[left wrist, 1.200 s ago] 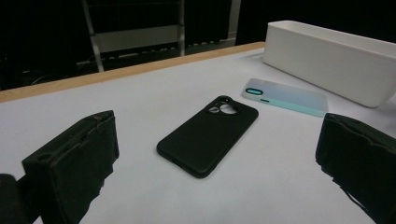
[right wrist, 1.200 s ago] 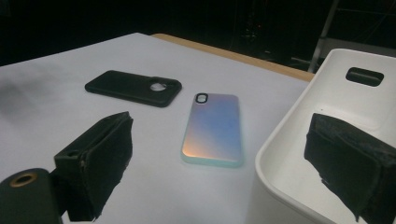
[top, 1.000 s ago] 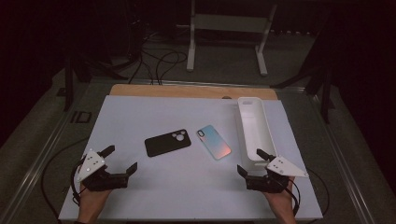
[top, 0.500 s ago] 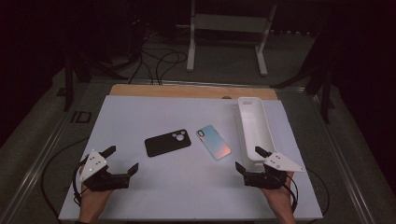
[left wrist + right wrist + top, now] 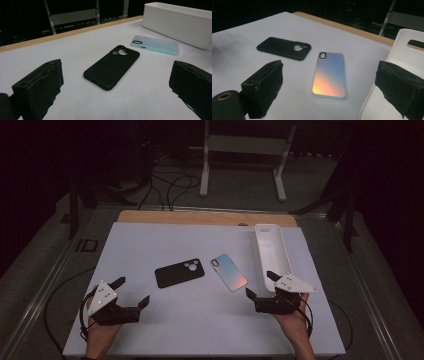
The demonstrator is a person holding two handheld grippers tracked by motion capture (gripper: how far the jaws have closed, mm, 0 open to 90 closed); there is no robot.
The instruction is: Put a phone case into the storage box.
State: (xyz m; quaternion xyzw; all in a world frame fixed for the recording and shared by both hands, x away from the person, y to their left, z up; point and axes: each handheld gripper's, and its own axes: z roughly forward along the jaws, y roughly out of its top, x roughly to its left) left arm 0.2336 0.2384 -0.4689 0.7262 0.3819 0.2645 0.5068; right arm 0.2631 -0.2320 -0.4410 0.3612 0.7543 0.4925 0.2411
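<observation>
A black phone case (image 5: 179, 272) lies flat near the middle of the white table top (image 5: 165, 240), its round camera cutout toward the right. Just right of it lies an iridescent phone case (image 5: 229, 271) with blue-to-orange colours. My left gripper (image 5: 132, 292) is open, low at the front left, with the black phone case (image 5: 112, 66) ahead of its jaws. My right gripper (image 5: 260, 285) is open at the front right, its jaws pointed at the iridescent phone case (image 5: 329, 75), which lies a short way ahead. The black phone case (image 5: 284, 48) lies farther off to the left.
A long white tray (image 5: 271, 255) stands along the right side of the table, close beside my right gripper; its wall (image 5: 402, 42) rises at the right. A wooden strip (image 5: 205, 217) edges the far side. Cables and a metal stand (image 5: 245, 150) are on the floor beyond.
The right gripper has edged slightly left and forward toward the iridescent case. The left gripper has barely moved. Both cases lie where they were.
</observation>
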